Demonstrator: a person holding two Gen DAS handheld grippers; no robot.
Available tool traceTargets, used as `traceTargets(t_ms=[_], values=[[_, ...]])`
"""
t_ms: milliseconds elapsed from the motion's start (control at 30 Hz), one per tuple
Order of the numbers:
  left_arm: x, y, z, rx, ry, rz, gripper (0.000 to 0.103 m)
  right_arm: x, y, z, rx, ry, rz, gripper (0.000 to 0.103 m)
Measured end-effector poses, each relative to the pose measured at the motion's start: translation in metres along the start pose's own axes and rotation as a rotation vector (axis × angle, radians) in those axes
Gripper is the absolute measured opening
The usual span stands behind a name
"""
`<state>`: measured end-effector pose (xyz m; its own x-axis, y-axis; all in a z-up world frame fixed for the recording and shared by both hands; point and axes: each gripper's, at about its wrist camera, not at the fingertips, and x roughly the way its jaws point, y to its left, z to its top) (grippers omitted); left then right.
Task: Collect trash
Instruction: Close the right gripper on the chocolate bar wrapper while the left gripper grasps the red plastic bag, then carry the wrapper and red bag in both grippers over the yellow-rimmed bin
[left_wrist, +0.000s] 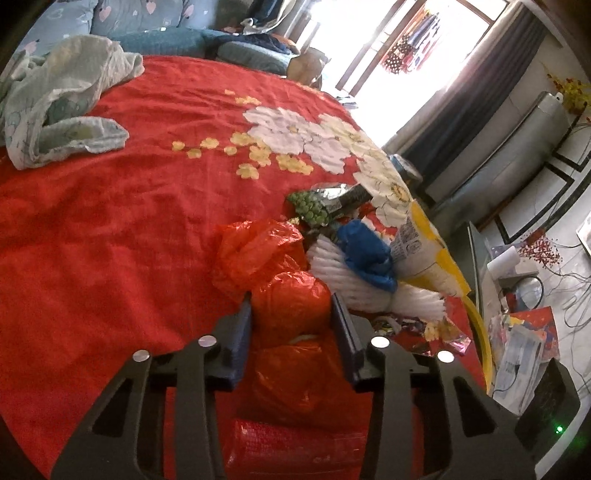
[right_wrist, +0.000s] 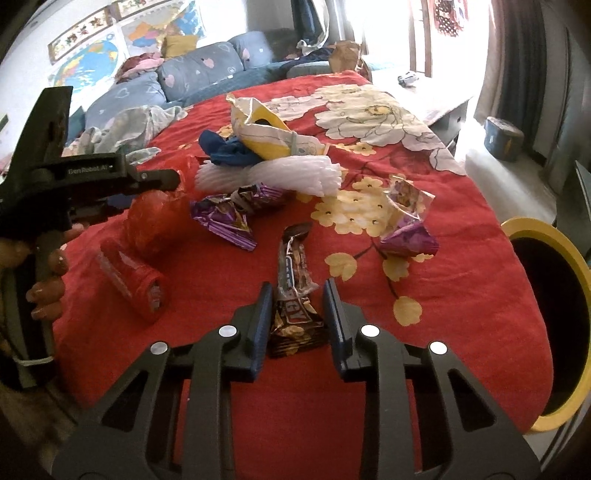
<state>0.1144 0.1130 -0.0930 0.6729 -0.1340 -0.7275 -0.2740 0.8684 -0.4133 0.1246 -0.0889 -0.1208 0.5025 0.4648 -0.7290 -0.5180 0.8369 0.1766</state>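
1. My left tongs (left_wrist: 291, 306) sit on the bed (left_wrist: 110, 229), pads pressed against both sides of a crumpled red plastic bag (left_wrist: 290, 306): pinching it.
2. Beyond the left tongs' tips: white foam netting (left_wrist: 332, 269), a blue bag (left_wrist: 365, 254), a yellow-and-white packet (left_wrist: 424, 251).
3. My right tongs (right_wrist: 297, 314) straddle a brown snack wrapper (right_wrist: 295, 295); narrow gaps show on each side, so spread, not gripping.
4. Ahead-left of the right tongs lies a purple wrapper (right_wrist: 225, 218); ahead-right, another purple wrapper (right_wrist: 406, 225).
5. Far right of the right tongs, off the bed edge: a yellow-rimmed bin (right_wrist: 546, 236).
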Motion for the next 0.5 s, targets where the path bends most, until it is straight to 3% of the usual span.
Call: traceTargets(t_ms=[267, 500], values=[[-0.032, -0.004, 0.012, 0.016, -0.123, -0.010, 0.035, -0.008, 0.002, 0.004, -0.007, -0.035, 0.011, 0.020], [-0.052, -0.017, 0.016, 0.046, -0.176, -0.034, 0.035, -0.025, 0.004, 0.010, -0.009, -0.088, 0.031, 0.020]])
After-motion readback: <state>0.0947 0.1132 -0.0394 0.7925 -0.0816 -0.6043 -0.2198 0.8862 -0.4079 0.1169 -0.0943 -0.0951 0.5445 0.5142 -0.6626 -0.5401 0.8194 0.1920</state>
